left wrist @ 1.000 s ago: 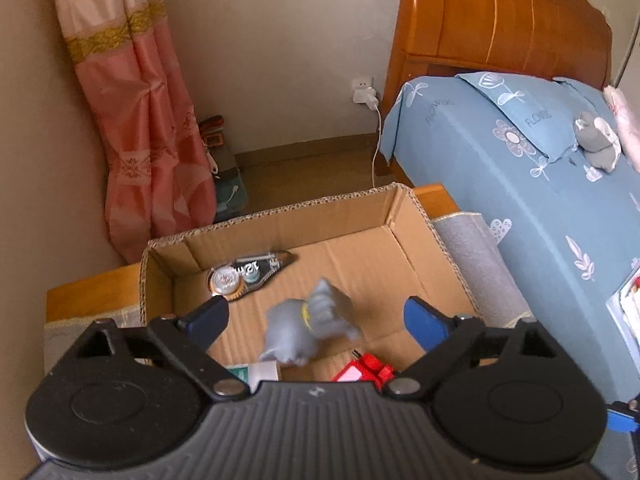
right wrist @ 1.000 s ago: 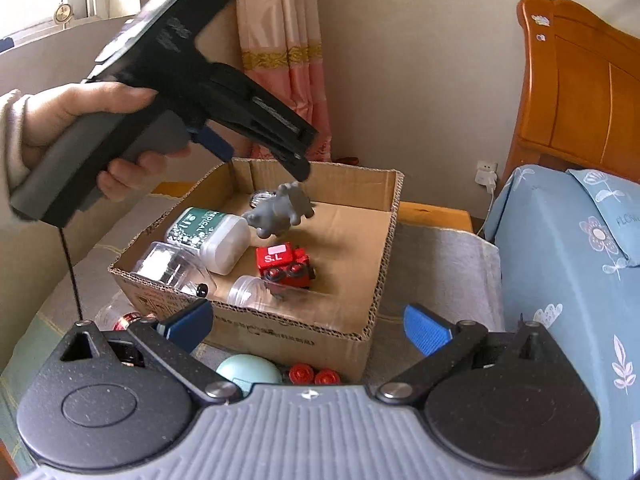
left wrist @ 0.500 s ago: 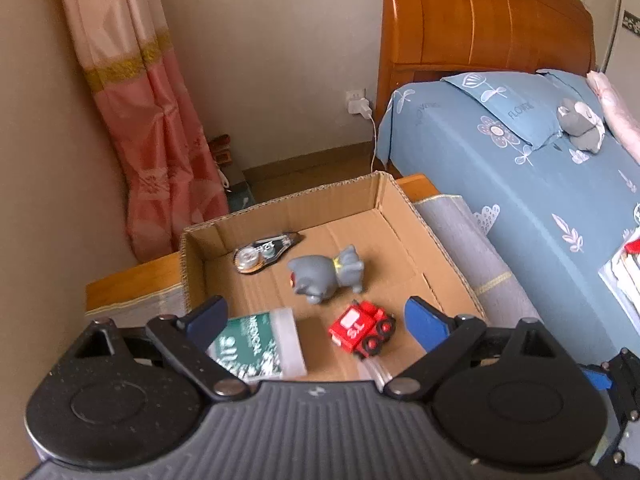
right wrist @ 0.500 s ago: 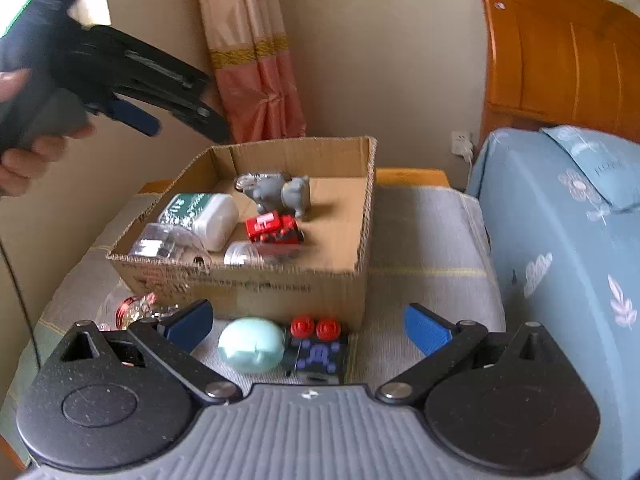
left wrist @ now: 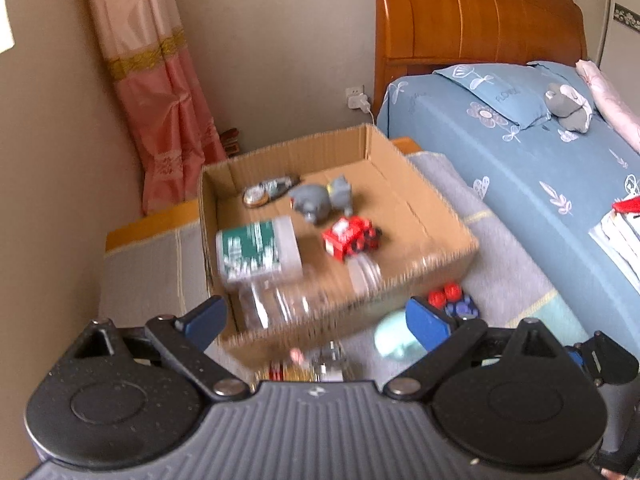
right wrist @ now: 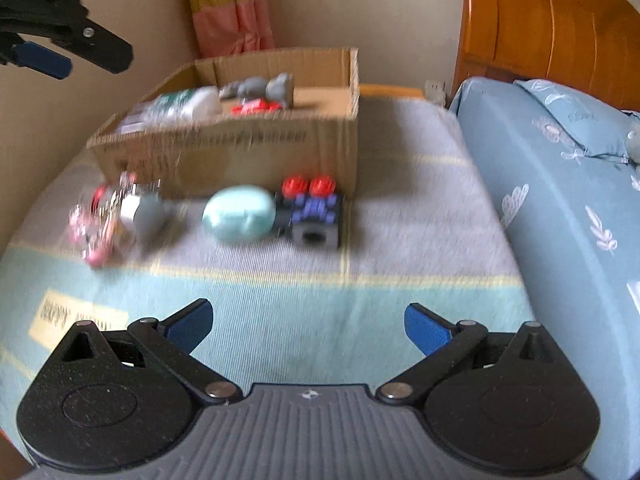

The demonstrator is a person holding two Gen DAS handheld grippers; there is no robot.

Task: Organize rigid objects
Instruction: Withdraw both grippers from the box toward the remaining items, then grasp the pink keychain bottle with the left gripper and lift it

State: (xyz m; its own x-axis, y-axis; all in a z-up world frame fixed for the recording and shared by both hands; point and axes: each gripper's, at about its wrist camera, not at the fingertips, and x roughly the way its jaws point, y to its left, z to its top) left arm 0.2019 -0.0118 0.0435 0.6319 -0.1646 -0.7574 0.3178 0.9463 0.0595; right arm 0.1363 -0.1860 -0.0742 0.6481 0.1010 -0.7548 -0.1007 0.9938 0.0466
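A cardboard box (left wrist: 436, 216) (right wrist: 256, 148) holds a grey toy animal (left wrist: 320, 200) (right wrist: 260, 88), a red toy car (left wrist: 350, 236), a white jar with a green label (left wrist: 256, 250), clear bottles (left wrist: 280, 300) and a tape dispenser (left wrist: 268, 192). In front of the box lie a mint egg-shaped case (right wrist: 240, 218) (left wrist: 394, 338), a dark block toy with red knobs (right wrist: 314, 214) (left wrist: 454, 300) and a blurred pink and grey cluster (right wrist: 116, 216). My left gripper (left wrist: 316, 318) hangs open above the box's near edge, holding nothing. My right gripper (right wrist: 308, 326) is open and empty, well short of the loose items.
The box stands on a striped grey and teal cloth (right wrist: 320, 280) over a wooden table. A bed with a blue floral cover (left wrist: 540, 168) (right wrist: 568, 200) runs along the right. A pink curtain (left wrist: 160, 92) hangs by the wall behind.
The grey toy animal dropped from my open left gripper into the box. Both grippers have since pulled back from the box, the right one the farthest.
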